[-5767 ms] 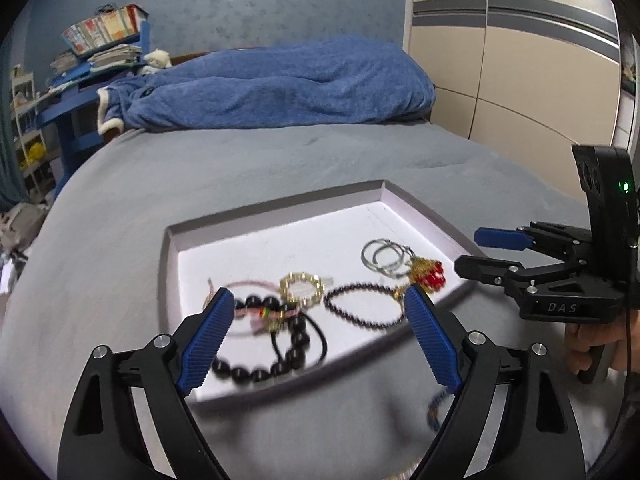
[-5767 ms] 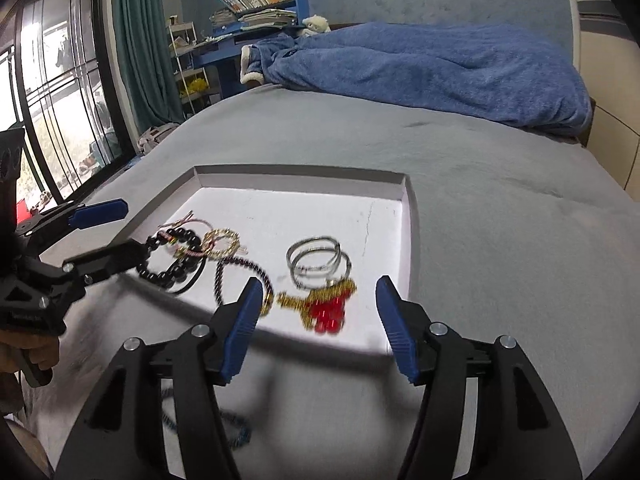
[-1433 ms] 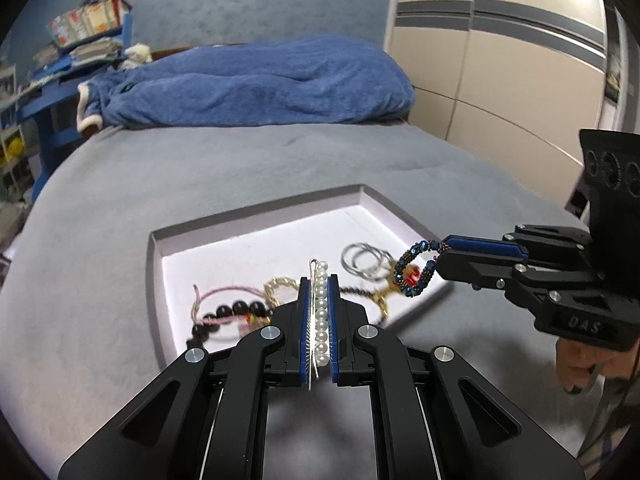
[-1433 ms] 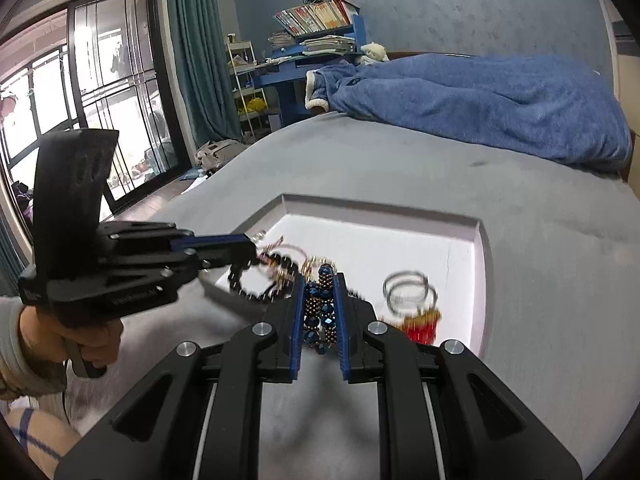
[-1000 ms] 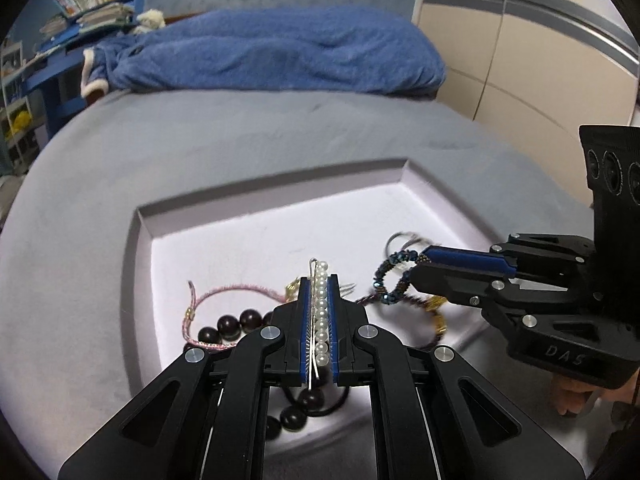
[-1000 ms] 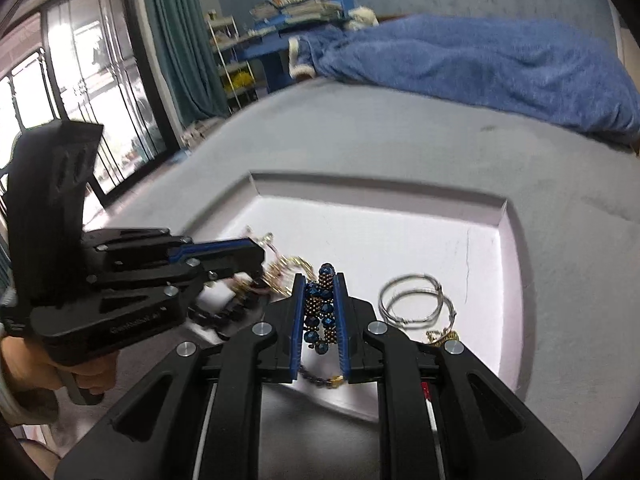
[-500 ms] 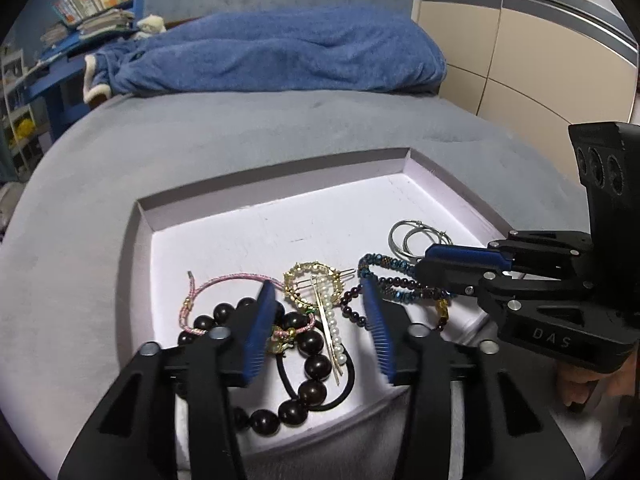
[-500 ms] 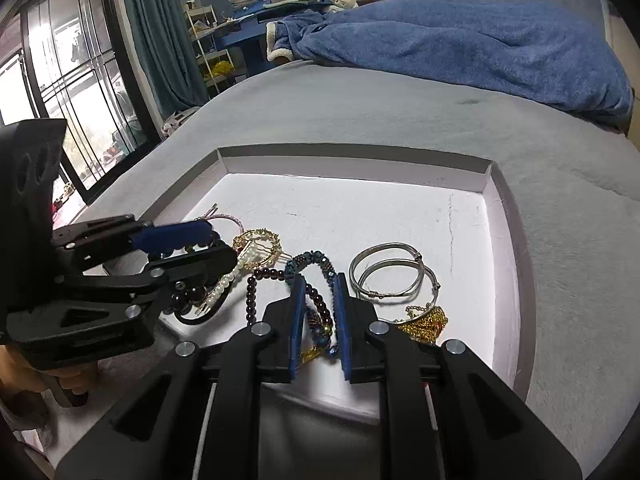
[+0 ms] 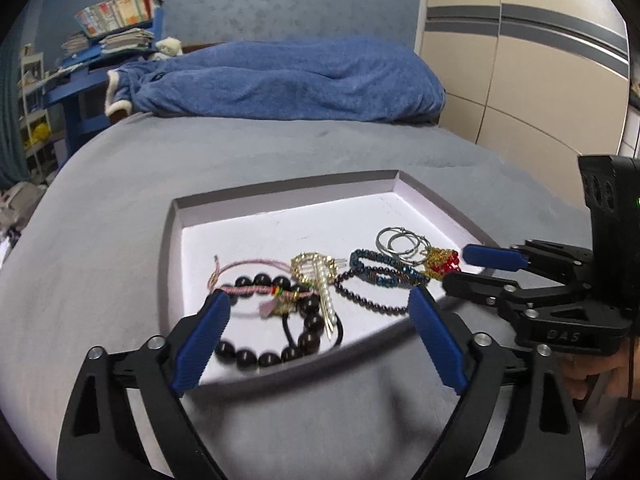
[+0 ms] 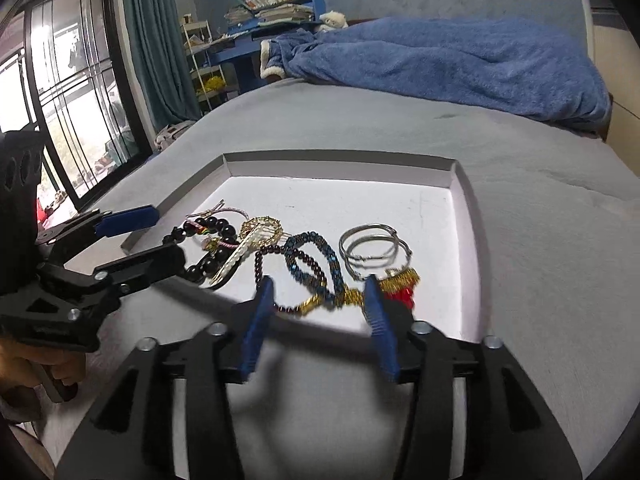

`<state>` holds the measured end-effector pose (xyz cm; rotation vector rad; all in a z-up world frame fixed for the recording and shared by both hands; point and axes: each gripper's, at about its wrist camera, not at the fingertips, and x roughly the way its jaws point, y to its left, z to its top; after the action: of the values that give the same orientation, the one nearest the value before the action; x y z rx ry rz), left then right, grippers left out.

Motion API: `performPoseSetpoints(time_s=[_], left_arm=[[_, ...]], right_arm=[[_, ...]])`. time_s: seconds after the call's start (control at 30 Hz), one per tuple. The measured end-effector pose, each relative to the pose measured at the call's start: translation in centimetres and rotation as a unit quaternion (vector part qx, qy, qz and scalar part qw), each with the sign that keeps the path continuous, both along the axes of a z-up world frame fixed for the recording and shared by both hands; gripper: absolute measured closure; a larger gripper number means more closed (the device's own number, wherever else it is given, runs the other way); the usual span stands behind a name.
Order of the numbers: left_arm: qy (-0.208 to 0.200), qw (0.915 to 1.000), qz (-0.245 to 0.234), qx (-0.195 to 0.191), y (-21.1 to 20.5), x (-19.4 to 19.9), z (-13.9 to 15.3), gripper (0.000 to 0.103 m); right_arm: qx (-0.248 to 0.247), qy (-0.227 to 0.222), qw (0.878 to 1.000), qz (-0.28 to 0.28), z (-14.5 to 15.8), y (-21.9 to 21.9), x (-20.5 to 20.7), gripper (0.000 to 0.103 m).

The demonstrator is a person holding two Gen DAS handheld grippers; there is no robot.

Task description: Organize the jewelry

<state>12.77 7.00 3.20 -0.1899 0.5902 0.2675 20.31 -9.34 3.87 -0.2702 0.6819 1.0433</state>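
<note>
The white tray [image 9: 280, 236] is being viewed from close above its near edge by both wrist cameras, each being aimed forward and downward across the grey bed [image 10: 540, 240]. The blue blanket [image 9: 288, 76] is being shared along both frames' upper part.

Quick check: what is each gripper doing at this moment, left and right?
Left gripper: jaws opening, holding nothing; the pearl hair clip lies in the white tray.
Right gripper: jaws opening, holding nothing; the blue beaded bracelet lies in the tray.
</note>
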Motion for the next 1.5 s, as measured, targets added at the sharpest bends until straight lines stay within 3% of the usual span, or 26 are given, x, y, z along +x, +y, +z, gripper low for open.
performPoseSetpoints(time_s=[0.17, 0.3, 0.43, 0.63, 1.2, 1.5], left_arm=[[-0.008, 0.9998, 0.018, 0.007, -0.8, -1.9, 0.2, 0.008], [-0.010, 0.9996, 0.023, 0.013, -1.5, -3.1, -0.1, 0.007], [-0.012, 0.9995, 0.026, 0.012, -2.2, -4.0, -0.6, 0.006], [-0.030, 0.9993, 0.014, 0.018, -3.0, -5.6, -0.7, 0.006], [-0.084, 0.9947, 0.049, 0.033, -3.2, -8.1, 0.1, 0.005], [-0.083, 0.9945, 0.052, 0.039, -3.1, -8.2, 0.2, 0.005]], right_arm=[[0.009, -0.009, 1.000, -0.006, 0.3, -2.1, -1.7, 0.038], [0.015, -0.018, 1.000, -0.004, 0.3, -3.4, -3.0, 0.037], [0.025, -0.026, 0.999, -0.009, 0.3, -4.3, -3.8, 0.023], [0.022, -0.029, 0.999, -0.015, -0.2, -5.2, -5.0, 0.020], [0.032, -0.070, 0.997, -0.029, 0.1, -6.2, -6.4, 0.006], [0.042, -0.073, 0.996, -0.029, 0.3, -6.5, -6.3, 0.006]])
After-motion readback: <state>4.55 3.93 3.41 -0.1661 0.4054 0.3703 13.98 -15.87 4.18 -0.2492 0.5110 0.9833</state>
